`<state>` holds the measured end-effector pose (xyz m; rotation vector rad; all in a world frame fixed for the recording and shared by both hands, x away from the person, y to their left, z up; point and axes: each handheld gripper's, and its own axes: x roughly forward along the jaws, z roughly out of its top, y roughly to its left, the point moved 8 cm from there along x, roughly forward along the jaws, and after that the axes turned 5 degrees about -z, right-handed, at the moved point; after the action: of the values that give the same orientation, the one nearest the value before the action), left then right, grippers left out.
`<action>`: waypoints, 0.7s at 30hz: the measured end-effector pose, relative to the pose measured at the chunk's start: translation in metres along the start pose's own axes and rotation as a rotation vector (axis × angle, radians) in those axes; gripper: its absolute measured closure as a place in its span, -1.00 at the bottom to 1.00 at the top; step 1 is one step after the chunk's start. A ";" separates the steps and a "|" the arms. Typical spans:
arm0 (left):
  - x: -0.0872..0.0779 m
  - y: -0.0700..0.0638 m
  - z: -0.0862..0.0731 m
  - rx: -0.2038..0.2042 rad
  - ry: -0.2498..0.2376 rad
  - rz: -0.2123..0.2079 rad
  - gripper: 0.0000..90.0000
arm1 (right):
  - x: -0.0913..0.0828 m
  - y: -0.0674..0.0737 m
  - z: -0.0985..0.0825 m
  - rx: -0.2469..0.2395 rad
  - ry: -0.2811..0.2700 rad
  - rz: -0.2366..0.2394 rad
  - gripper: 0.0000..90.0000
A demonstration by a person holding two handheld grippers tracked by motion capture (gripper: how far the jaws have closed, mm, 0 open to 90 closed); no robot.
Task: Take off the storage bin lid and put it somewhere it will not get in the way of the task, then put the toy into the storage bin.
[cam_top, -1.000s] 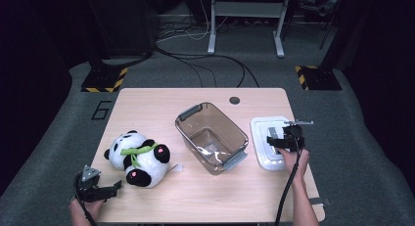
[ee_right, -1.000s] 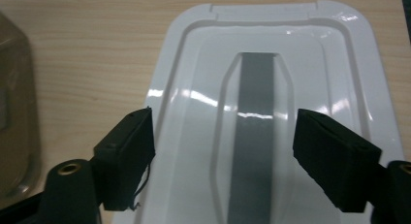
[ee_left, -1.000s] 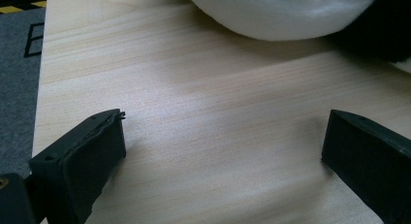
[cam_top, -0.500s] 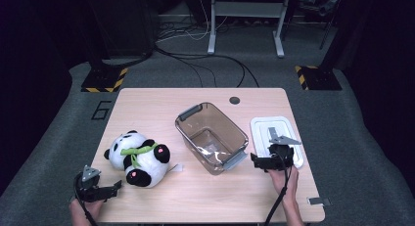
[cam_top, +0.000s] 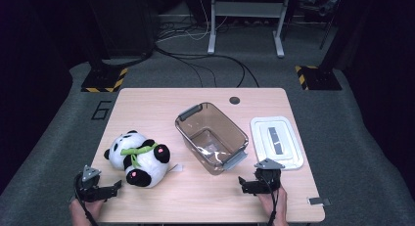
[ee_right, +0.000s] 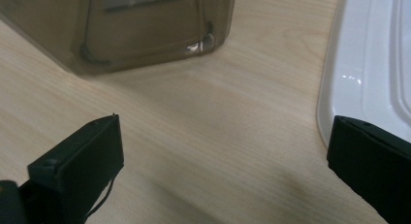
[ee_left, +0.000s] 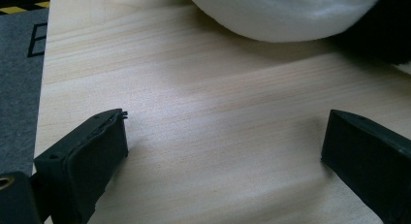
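I am looking down on a light wood table (cam_top: 205, 201) ringed by dark grey carpet. High view: the plush panda (cam_top: 137, 158) is lying left of centre, the clear brown bin (cam_top: 212, 137) is sitting mid-table, and the white lid (cam_top: 277, 142) is lying just right of it. The left gripper (cam_top: 115, 187) is resting near the panda; the right gripper (cam_top: 242, 183) is lying below the bin, its jaws having just been opening, nothing between them.

Left gripper view: jaws are standing wide over bare wood, panda (ee_left: 291, 15) ahead.

Right gripper view: jaws are standing wide, bin corner (ee_right: 145, 30) ahead, lid (ee_right: 368, 64) at right.
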<state>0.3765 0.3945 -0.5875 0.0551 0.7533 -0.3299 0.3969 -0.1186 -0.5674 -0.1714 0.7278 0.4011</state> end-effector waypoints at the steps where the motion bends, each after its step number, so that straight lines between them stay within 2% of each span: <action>1: 0.000 0.000 0.000 -0.001 0.000 0.000 -0.95 | 0.001 0.001 -0.002 -0.004 0.004 0.002 -1.00; 6: 0.000 0.000 0.000 0.000 0.000 0.000 -0.95 | 0.003 0.004 -0.007 0.003 0.004 0.019 -1.00; 8: 0.000 0.000 0.000 -0.001 -0.001 0.001 -0.95 | 0.007 0.008 -0.013 -0.021 0.019 0.027 -1.00; 10: 0.000 0.000 0.000 -0.002 0.000 0.001 -0.95 | 0.008 0.011 -0.013 -0.047 0.019 0.005 -1.00; 13: 0.000 0.000 0.000 -0.002 0.001 0.001 -0.95 | 0.010 0.012 -0.015 -0.064 0.040 0.001 -1.00; 16: 0.000 0.000 0.000 -0.002 -0.001 0.001 -0.95 | 0.010 0.015 -0.016 -0.064 0.033 0.001 -1.00; 18: 0.000 0.000 0.000 -0.003 0.000 0.000 -0.95 | 0.009 0.016 -0.016 -0.091 0.029 0.016 -1.00; 21: 0.000 0.000 0.000 -0.001 0.001 0.001 -0.94 | 0.009 0.016 -0.017 -0.095 0.029 0.021 -1.00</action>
<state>0.3764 0.3949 -0.5874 0.0544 0.7544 -0.3281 0.3864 -0.1058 -0.5862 -0.2595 0.7401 0.4542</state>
